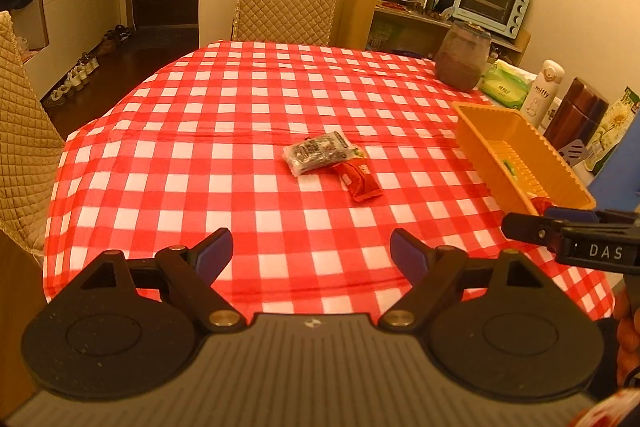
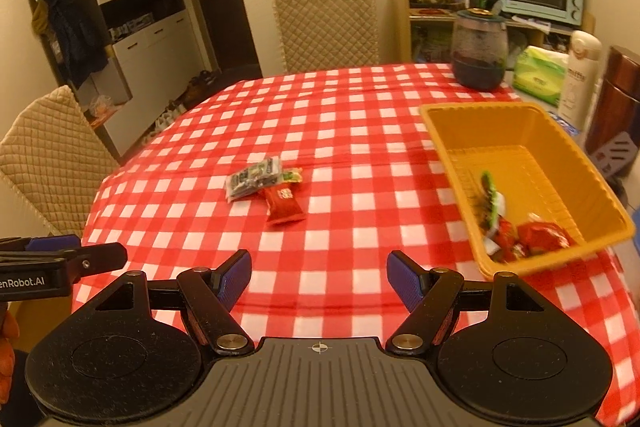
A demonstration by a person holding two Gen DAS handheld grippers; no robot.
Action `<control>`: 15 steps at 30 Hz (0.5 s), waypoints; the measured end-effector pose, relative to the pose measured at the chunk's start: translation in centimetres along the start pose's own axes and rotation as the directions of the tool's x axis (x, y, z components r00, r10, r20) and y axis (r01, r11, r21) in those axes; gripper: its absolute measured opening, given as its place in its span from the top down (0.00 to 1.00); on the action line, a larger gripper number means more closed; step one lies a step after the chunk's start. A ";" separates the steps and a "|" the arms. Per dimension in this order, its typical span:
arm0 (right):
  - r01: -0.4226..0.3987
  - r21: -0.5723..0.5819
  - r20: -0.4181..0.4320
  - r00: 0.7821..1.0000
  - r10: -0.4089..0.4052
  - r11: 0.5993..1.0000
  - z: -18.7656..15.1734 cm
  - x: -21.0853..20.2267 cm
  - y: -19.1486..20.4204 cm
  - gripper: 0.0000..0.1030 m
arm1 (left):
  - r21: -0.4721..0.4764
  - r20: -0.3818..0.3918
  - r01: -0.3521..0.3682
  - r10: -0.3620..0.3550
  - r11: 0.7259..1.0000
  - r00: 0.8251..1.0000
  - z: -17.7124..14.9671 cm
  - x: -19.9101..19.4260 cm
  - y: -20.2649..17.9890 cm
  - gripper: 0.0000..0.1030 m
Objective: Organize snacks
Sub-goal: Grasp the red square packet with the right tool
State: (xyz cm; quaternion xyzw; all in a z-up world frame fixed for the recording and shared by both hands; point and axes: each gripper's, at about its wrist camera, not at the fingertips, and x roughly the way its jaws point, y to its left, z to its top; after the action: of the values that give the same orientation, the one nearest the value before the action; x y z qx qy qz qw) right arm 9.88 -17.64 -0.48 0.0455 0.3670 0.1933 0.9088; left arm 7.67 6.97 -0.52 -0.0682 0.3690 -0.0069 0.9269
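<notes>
A: Where do the snacks lie; what remains to be sorted?

B: Three packets sit together near the middle of the checked surface [image 2: 344, 115]; a grey packet [image 2: 253, 178], a red packet [image 2: 283, 205] touching it on the near side, and a small green and orange packet [image 2: 293, 174] tucked behind; the orange basket [image 2: 480, 115] stands well apart at the right edge, with a few wrappers already lying in its near corner.

A: And the tools?

B: Both empty; the left tool [image 1: 311, 254] stands wide with nothing between its pads; the right tool [image 2: 318, 277] is likewise spread, nothing held; each hovers over the near edge, short of the packets.

A: How would you take the next one well?

B: I judge the red packet the easiest, since it lies nearest and sticks out clear of the grey one; come down along its short width, pads either side; close only when both pads are low against the cloth, else the wrapper may slide or the cloth bunch up; lift straight before swinging toward the basket, so the touching grey packet is not dragged.
</notes>
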 end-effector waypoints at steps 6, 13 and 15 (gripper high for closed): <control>-0.026 -0.036 -0.001 1.000 0.025 0.999 1.6 3.9 0.8 0.28 | 0.028 -0.012 0.005 -0.004 1.000 1.000 1.9 3.2 1.6 0.18; -0.046 -0.072 -0.012 0.999 0.045 0.996 3.0 9.7 1.7 0.28 | 0.088 -0.037 0.015 -0.011 0.996 0.999 3.5 7.8 3.3 0.18; -0.054 -0.081 -0.017 0.998 0.053 0.995 3.3 11.3 1.9 0.28 | 0.110 -0.043 0.011 -0.007 0.994 0.999 3.9 9.1 3.8 0.18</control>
State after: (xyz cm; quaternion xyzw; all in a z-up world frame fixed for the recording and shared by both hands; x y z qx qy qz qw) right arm 18.97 -11.39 -4.99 0.0166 0.3641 0.2327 0.9017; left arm 16.82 10.59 -4.49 -0.0187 0.3873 -0.0329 0.9212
